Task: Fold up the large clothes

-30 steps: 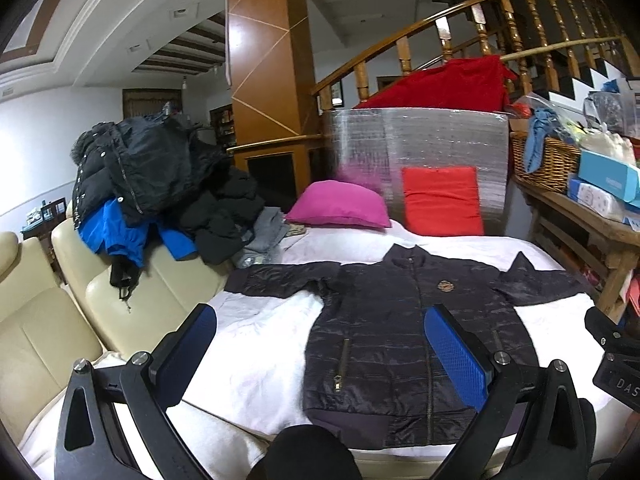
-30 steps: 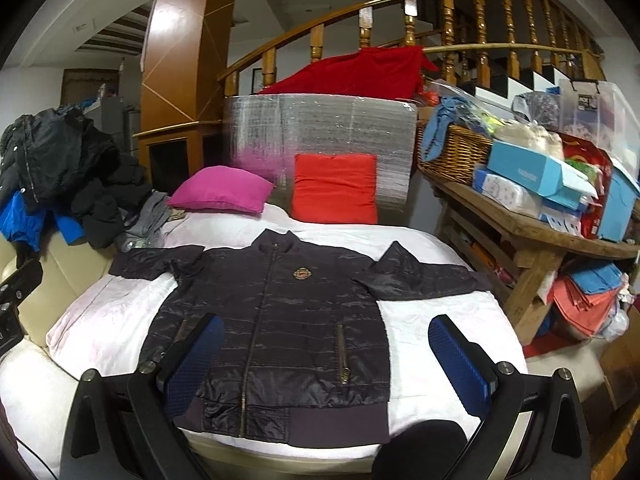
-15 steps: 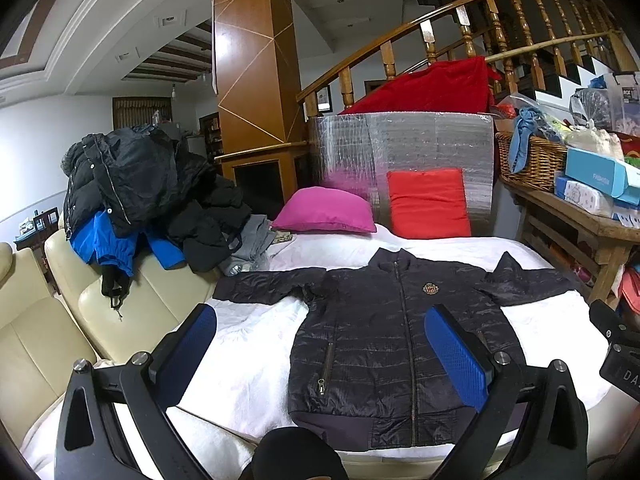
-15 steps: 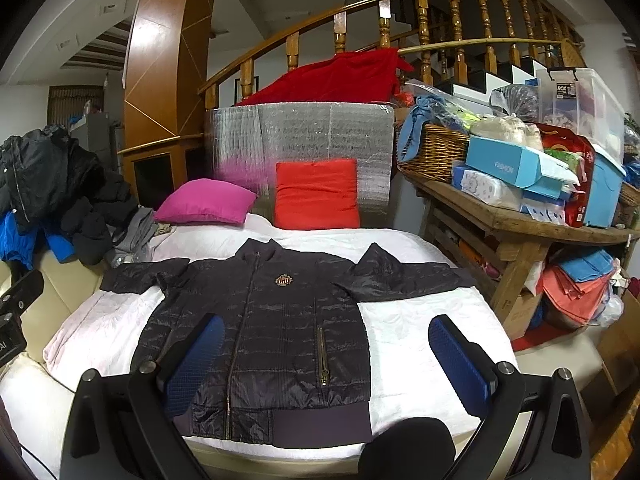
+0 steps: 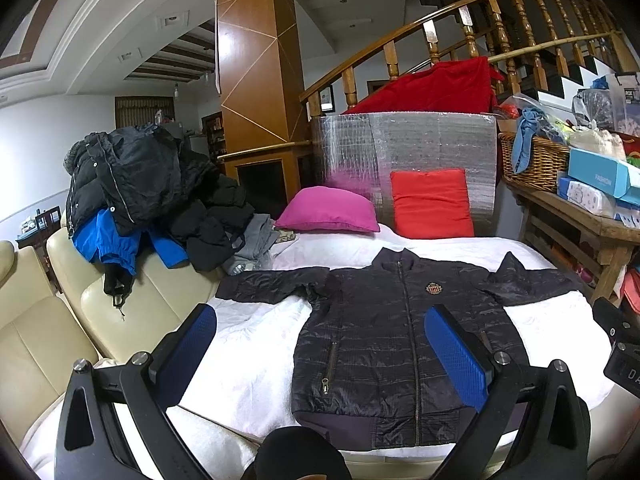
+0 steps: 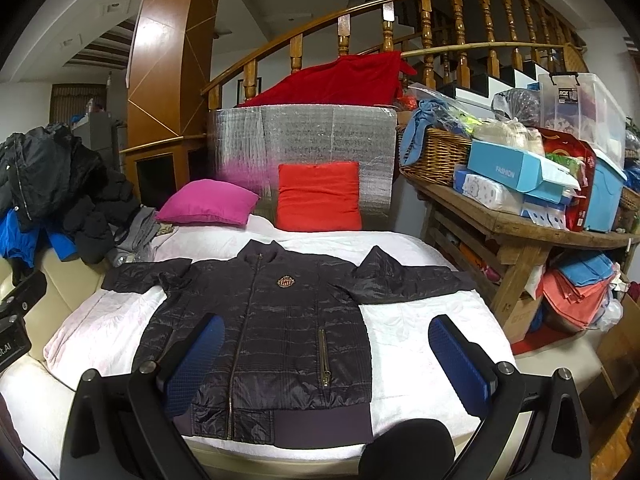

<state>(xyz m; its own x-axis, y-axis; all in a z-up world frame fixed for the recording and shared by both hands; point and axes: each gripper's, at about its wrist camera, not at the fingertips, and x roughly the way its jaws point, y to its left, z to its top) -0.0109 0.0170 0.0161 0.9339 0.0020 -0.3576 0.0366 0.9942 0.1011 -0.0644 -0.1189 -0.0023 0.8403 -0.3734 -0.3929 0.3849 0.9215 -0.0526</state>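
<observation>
The dark jacket (image 5: 404,332) lies flat, zipped and front up, on the white bed cover (image 5: 248,360), sleeves spread to both sides; folding appears not yet begun. The left gripper (image 5: 320,352) and right gripper (image 6: 326,360) hang above the hem, jaws wide apart, holding nothing. Next move likely calls for descending onto a sleeve end; open cover flanks each sleeve, though the sofa (image 5: 120,312) and wooden table (image 6: 520,236) crowd the bed's edges.

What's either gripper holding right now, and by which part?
Nothing. Left gripper and right gripper are both open, short of the dark jacket lying flat.
</observation>
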